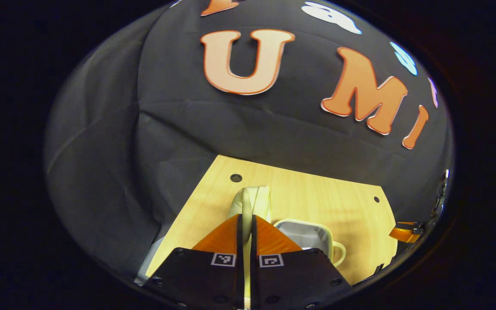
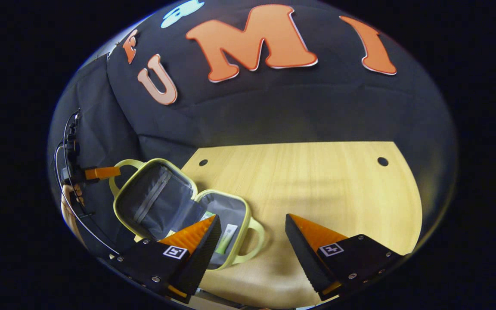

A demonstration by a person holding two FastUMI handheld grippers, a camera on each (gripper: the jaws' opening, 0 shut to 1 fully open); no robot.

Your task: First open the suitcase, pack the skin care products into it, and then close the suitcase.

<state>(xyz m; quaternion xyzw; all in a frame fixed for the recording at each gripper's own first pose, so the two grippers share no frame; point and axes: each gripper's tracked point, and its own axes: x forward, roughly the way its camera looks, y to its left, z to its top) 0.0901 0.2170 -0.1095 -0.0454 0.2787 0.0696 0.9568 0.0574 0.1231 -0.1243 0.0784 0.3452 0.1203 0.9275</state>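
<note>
Left hand-held gripper (image 1: 248, 224) clamped on raised suitcase (image 2: 179, 206) lid edge; right hand-held gripper (image 2: 252, 241) apart over bare table (image 2: 317, 181).

The left gripper (image 1: 248, 224) had its two fingers pressed nearly together, with something thin pinched between them. In the right gripper view it showed far off on the left (image 2: 101, 173), held by a hand (image 2: 70, 206). The right gripper (image 2: 252, 226) had its fingers spread wide apart, holding nothing.
</note>
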